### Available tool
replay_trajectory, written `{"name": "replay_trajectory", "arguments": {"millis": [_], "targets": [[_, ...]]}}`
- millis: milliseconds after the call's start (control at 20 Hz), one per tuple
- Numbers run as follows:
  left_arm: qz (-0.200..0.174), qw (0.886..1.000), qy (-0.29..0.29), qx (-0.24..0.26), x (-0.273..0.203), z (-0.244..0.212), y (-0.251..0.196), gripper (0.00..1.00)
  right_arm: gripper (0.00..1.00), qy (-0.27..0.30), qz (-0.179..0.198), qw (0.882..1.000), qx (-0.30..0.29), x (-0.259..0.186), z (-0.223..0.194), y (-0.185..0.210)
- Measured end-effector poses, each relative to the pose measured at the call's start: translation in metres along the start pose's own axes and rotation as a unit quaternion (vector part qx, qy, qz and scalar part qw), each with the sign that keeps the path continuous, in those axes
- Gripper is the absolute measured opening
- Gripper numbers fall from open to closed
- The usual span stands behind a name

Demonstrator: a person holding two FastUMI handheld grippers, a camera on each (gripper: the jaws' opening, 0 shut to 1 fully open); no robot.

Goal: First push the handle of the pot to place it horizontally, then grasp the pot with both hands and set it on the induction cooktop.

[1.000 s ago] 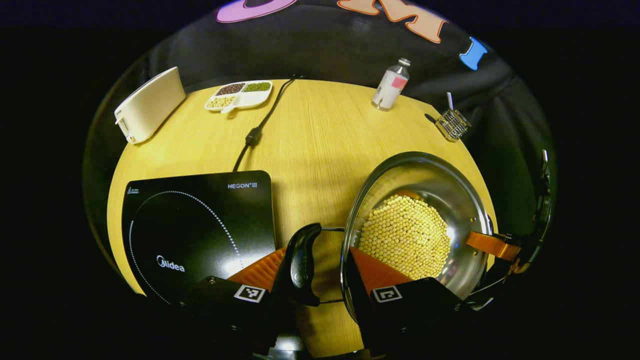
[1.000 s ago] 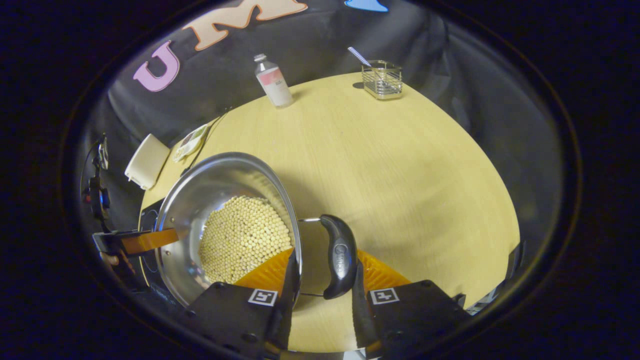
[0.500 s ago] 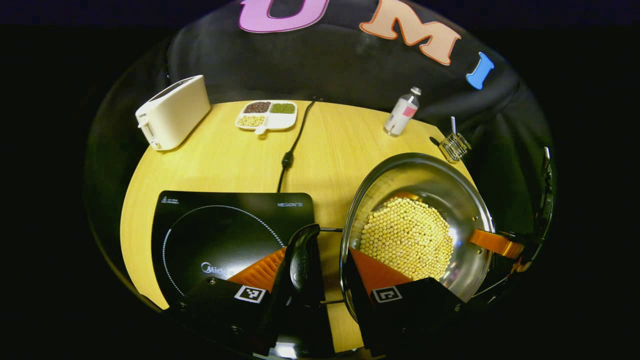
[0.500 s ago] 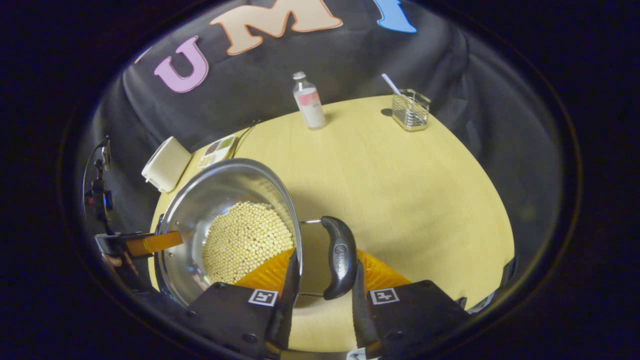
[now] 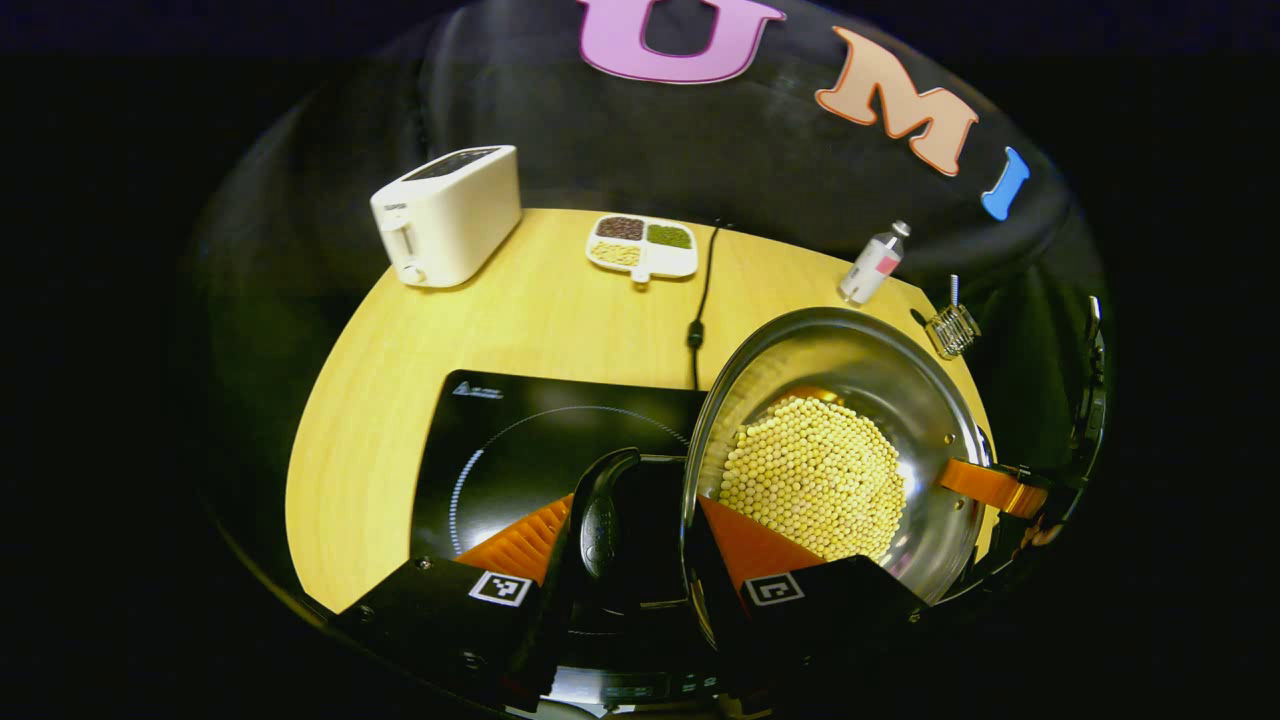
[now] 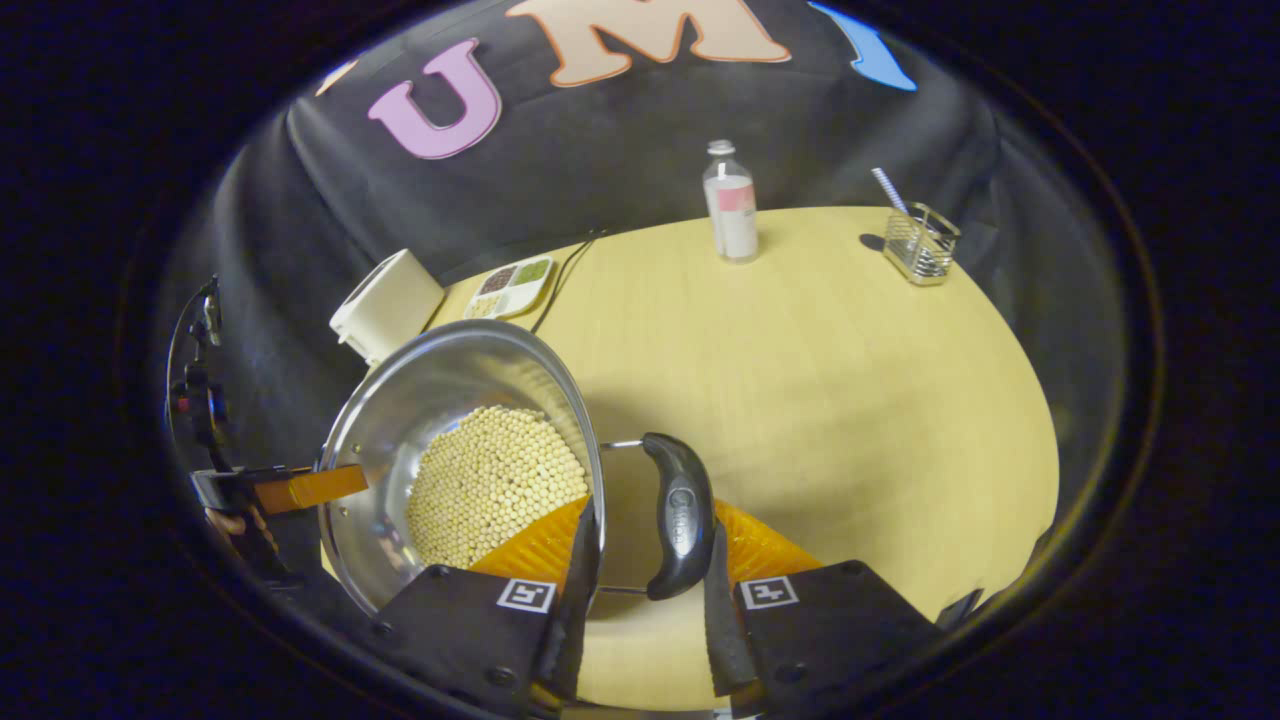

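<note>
We have the pot (image 5: 850, 440) carried between both grippers, 1 per side handle, so the load stays level and the contents don't shift.

Near: left gripper (image 5: 640, 555) is clamped across the left handle (image 5: 598, 515) and the pot's rim, 1 finger outside the handle, the other inside the bowl. Right gripper (image 6: 640, 555) does the same on the right handle (image 6: 678, 515). Both handles look turned flat, so we judge the push step done.

Pot position: in the left gripper view its left handle already hangs over the induction cooktop (image 5: 500, 440), while the bowl itself looks mostly over the table (image 6: 800, 380) beside it. Whether the base touches anything, we can't tell. Our read: mid-transfer, more leftward travel needed before lowering onto the ring.

Contents: the pot holds a packed layer of small pale round beans (image 5: 815, 470), heaped toward the centre. Tilt would send them rolling, hence the symmetric 2-point hold.

Farther back: a toaster (image 5: 450, 213), a divided dish (image 5: 642, 245) with 3 sorts of grains or beans in separate compartments, the cooktop's cable (image 5: 700, 290), a bottle (image 6: 732, 203), and a wire basket (image 6: 921, 245) holding a straw-like stick.
</note>
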State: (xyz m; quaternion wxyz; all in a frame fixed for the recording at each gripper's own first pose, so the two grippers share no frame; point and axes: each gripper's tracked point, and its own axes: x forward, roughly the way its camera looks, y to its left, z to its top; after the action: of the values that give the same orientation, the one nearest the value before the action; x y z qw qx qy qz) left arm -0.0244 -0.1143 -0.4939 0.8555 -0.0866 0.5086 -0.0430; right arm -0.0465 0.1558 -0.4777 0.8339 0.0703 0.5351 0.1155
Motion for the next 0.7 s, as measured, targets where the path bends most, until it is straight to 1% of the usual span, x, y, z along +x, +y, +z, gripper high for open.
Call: {"name": "replay_trajectory", "arguments": {"millis": [100,250,550,700], "targets": [[0.007,1.0,0.001,-0.01,0.0,-0.005,0.0,0.63,0.47,0.005,0.007,1.0,-0.006,0.013,-0.005,0.013],[0.016,1.0,0.001,-0.019,-0.004,-0.005,0.003,0.63,0.47,0.01,0.014,1.0,-0.016,0.016,-0.012,0.046],[0.026,0.999,0.002,-0.021,-0.003,-0.01,-0.001,0.63,0.47,0.019,0.021,0.999,-0.019,0.028,-0.023,0.086],[0.03,0.999,0.004,-0.024,-0.005,-0.008,0.005,0.63,0.47,0.023,0.026,0.999,-0.018,0.032,-0.029,0.102]]}}
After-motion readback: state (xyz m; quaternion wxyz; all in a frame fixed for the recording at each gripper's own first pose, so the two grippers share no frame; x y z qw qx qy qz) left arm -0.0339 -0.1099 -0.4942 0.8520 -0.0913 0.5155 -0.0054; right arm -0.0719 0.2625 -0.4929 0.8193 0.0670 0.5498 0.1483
